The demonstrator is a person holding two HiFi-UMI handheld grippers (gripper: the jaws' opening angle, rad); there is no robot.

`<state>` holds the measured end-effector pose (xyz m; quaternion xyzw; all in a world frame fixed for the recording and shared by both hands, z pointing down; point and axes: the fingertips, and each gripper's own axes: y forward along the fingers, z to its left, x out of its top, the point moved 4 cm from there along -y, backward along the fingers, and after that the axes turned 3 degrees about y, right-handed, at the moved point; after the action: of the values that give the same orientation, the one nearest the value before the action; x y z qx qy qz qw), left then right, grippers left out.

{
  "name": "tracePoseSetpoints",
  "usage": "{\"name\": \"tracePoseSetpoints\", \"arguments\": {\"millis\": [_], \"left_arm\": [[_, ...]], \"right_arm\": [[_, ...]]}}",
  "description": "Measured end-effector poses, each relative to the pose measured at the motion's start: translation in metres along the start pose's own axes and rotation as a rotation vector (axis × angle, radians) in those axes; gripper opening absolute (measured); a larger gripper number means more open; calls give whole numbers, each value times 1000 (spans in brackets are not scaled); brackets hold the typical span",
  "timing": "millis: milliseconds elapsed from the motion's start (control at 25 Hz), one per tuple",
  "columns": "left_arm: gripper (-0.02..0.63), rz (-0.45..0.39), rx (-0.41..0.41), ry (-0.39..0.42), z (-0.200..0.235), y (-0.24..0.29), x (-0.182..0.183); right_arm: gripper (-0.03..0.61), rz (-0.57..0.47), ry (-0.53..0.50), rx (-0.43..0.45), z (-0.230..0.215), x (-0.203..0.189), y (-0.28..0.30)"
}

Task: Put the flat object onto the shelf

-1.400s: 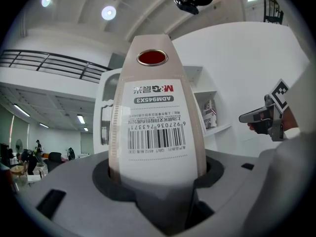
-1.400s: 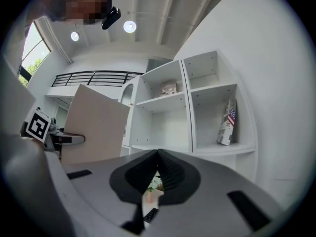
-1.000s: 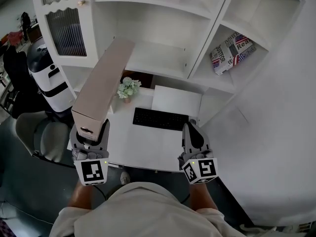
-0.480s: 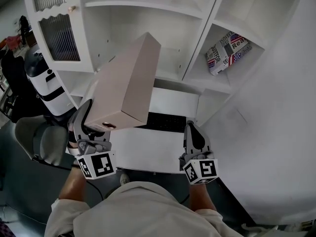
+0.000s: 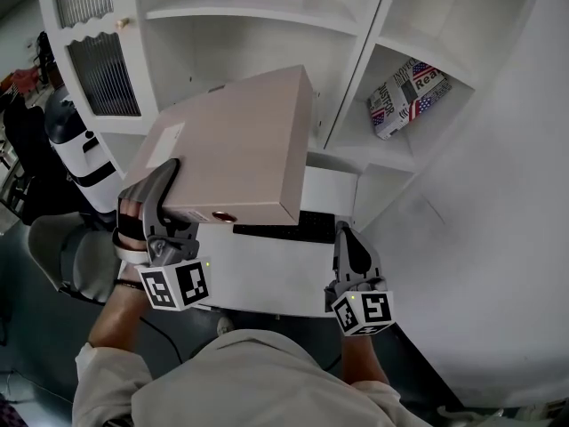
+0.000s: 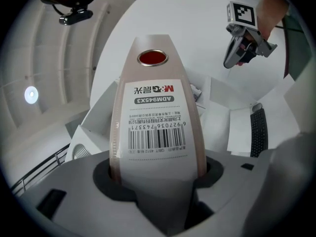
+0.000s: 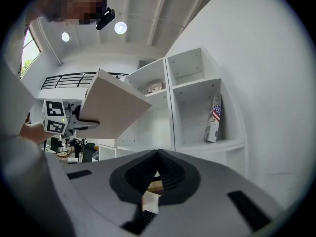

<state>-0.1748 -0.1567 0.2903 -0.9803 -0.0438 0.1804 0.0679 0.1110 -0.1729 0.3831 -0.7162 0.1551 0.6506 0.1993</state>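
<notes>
Nearest, the right claw (image 5: 348, 238) hangs low over the front of the white desk (image 5: 267, 274). Its jaws are together at the tips, with nothing between them. The left claw (image 5: 163, 198) is raised on the other side and clamped on the spine end of the flat beige box (image 5: 236, 145) (the end with the barcode label and a red finger hole). The box is held in the air, broad face up and a little tilted. It is above the black keyboard (image 5: 307, 229) and in front of the lower middle opening of the white shelf unit (image 5: 356, 25). Whether its far edge touches the shelf I cannot tell. Farther right, a stars-and-stripes printed packet (image 5: 407, 92) leans in a side compartment.
</notes>
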Motion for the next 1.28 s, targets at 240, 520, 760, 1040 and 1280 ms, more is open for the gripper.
{"name": "tracePoseSetpoints", "arguments": {"millis": [240,520,760,1040,1280], "left_arm": [[275,-8,-27,167,-2,22,9],[275,-3,-81,294,-13,50,9],[273,7,-122,326,-26,74,4],[274,31,-163,361,-40,104,-7],[275,49,-196,376,-53,128,-20]], "right_arm": [[3,1,9,-10,-8,-2,-1],[3,7,16,-42,-20,-3,-6],[3,11,13,-79,-29,-4,-13],[3,12,10,-116,-37,-3,-19],[3,16,6,-155,-45,-4,-25]]}}
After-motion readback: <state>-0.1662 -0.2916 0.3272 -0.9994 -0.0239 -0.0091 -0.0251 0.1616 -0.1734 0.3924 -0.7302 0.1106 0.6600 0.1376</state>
